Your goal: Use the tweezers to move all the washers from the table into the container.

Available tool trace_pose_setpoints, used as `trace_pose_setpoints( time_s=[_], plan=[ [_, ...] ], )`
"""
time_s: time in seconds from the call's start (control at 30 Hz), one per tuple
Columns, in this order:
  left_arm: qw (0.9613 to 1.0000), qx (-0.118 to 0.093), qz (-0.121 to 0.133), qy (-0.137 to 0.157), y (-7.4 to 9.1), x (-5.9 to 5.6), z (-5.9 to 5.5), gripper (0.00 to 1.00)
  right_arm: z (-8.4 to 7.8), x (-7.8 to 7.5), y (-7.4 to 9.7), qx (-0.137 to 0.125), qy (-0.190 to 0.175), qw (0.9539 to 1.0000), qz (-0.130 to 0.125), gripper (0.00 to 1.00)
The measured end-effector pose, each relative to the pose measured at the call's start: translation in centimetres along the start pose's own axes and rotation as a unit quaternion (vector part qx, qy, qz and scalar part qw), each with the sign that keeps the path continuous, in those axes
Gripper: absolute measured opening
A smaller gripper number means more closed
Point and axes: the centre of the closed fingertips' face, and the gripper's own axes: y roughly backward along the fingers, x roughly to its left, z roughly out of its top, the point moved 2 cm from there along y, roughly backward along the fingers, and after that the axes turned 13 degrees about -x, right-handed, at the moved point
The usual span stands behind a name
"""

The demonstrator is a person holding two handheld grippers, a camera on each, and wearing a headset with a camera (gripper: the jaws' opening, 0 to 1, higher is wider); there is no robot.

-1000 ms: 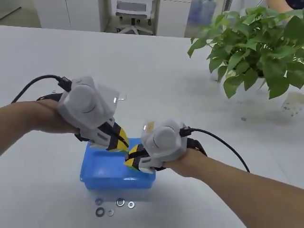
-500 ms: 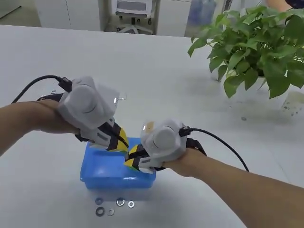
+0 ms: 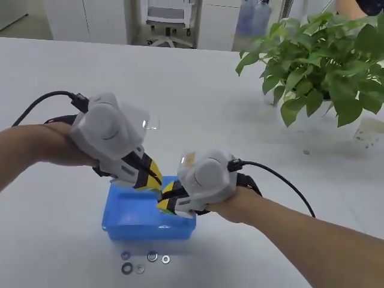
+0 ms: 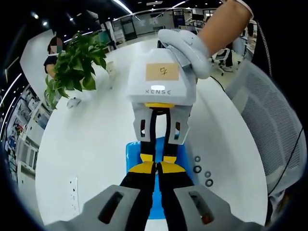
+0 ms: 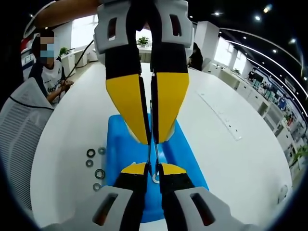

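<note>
Blue container (image 3: pixel 126 217) below: left gripper (image 4: pixel 155 164) jaws clamp the tweezers (image 5: pixel 153 120); right gripper (image 5: pixel 154 168) jaws pinch shut on their tip. Best to release low, inside the walls.

The desk (image 3: pixel 198 102) is white and wide. A potted green plant (image 3: pixel 324 60) stands at its far right. A white office chair (image 3: pixel 170 15) sits beyond the far edge, before pale cabinets (image 3: pixel 78 18). Ceiling light strips (image 4: pixel 122 6) run overhead. A grey mesh chair (image 4: pixel 267 120) stands beside the desk.
</note>
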Motion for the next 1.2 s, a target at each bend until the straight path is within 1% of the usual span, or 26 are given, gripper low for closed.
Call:
trace_pose_setpoints(
  time_s=[0.13, 0.2, 0.3, 0.37, 0.57, 0.73, 1.0, 1.2],
  plan=[
    [1.0, 0.0, 0.005, -0.003, 0.6, 0.0, 0.6, 0.06, 0.7, 0.0, 0.4, -0.005, 0.005, 1.0, -0.005, 0.11],
    [1.0, -0.001, 0.007, -0.004, 0.9, -0.1, 1.0, 0.06, 1.2, 0.0, 0.6, -0.011, -0.001, 0.9999, -0.007, 0.11],
    [1.0, 0.0, 0.007, -0.005, 1.4, -0.2, 1.5, 0.06, 1.8, 0.2, 1.0, -0.015, 0.004, 0.9998, -0.012, 0.11],
    [1.0, 0.005, 0.004, -0.006, 1.8, -0.5, 1.9, 0.06, 2.1, 0.5, 1.2, -0.019, 0.008, 0.9997, -0.013, 0.11],
    [0.9999, 0.01, 0.004, -0.005, 2.6, -1.2, 2.7, 0.06, 3.3, 1.3, 1.6, -0.029, 0.015, 0.9994, -0.015, 0.11],
    [0.9999, 0.014, 0.003, -0.002, 3.2, -1.8, 3.1, 0.06, 4.0, 1.9, 1.8, -0.036, 0.017, 0.9991, -0.015, 0.11],
    [0.9997, 0.024, 0.0, -0.001, 4.0, -3.2, 3.3, 0.06, 4.8, 3.5, 1.7, -0.044, 0.02, 0.9988, -0.01, 0.11],
    [0.9996, 0.029, -0.003, 0.002, 4.3, -4.4, 3.1, 0.06, 5.0, 4.7, 1.4, -0.047, 0.02, 0.9987, -0.003, 0.11]
  ],
)
